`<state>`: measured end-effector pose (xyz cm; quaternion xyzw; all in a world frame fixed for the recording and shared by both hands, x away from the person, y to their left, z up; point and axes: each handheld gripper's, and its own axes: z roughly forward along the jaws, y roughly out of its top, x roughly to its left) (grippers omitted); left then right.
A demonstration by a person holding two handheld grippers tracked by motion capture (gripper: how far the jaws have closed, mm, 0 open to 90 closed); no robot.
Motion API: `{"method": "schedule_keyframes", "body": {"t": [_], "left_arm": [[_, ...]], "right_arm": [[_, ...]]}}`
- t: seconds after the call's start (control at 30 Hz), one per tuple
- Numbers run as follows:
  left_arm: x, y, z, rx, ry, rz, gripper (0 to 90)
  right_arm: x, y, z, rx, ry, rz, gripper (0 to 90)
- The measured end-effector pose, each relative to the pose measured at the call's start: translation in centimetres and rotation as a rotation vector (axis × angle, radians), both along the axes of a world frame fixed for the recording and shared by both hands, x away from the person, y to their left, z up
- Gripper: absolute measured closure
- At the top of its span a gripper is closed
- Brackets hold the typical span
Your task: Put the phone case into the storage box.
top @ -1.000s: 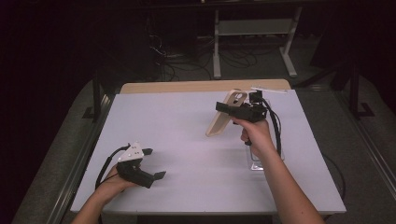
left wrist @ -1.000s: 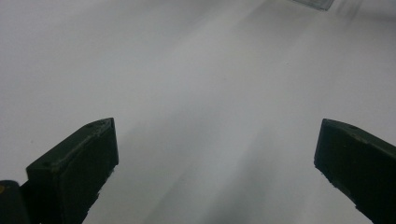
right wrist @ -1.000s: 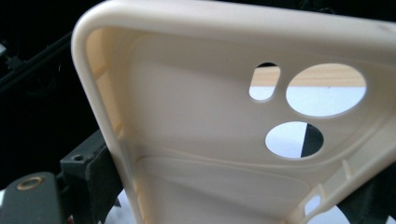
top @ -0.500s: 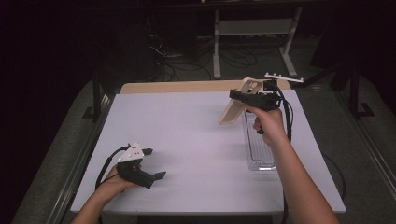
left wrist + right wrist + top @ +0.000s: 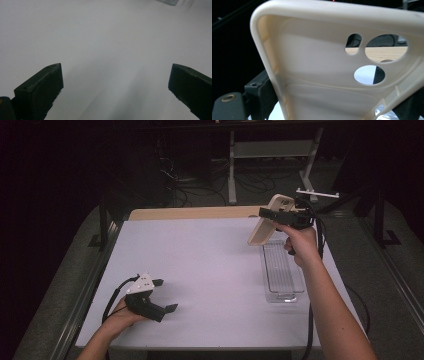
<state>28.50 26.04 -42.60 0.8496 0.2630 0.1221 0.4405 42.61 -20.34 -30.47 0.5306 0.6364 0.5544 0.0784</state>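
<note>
I have lifted the phone case (image 5: 267, 222) higher and farther back with my right tongs (image 5: 272, 214), clear of the clear tray (image 5: 282, 270); my left tongs (image 5: 165, 295) rest wide on the bench (image 5: 210, 270).

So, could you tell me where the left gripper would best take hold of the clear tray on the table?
Probably at a long side wall of the tray: it lies flat and narrow, open side up. Bring the left gripper from above, one jaw inside and one outside the near-left wall, clear of the phone case held above its far end.
</note>
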Motion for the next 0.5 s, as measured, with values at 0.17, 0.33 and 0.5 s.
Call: {"method": "schedule_keyframes", "body": {"t": [0.17, 0.33, 0.5], "left_arm": [[0.0, 0.0, 0.0, -0.007, 0.003, 0.001, 0.0], [0.0, 0.0, 0.0, -0.013, 0.009, 0.006, 0.0], [0.0, 0.0, 0.0, -0.017, 0.007, 0.009, 0.0]], "right_arm": [[0.6, -0.6, 0.6, -0.058, 0.0, -0.024, 9.7], [1.5, -1.0, 1.0, -0.127, 0.014, -0.05, 9.8], [2.4, -1.1, 0.9, -0.185, 0.034, -0.082, 9.9]]}}
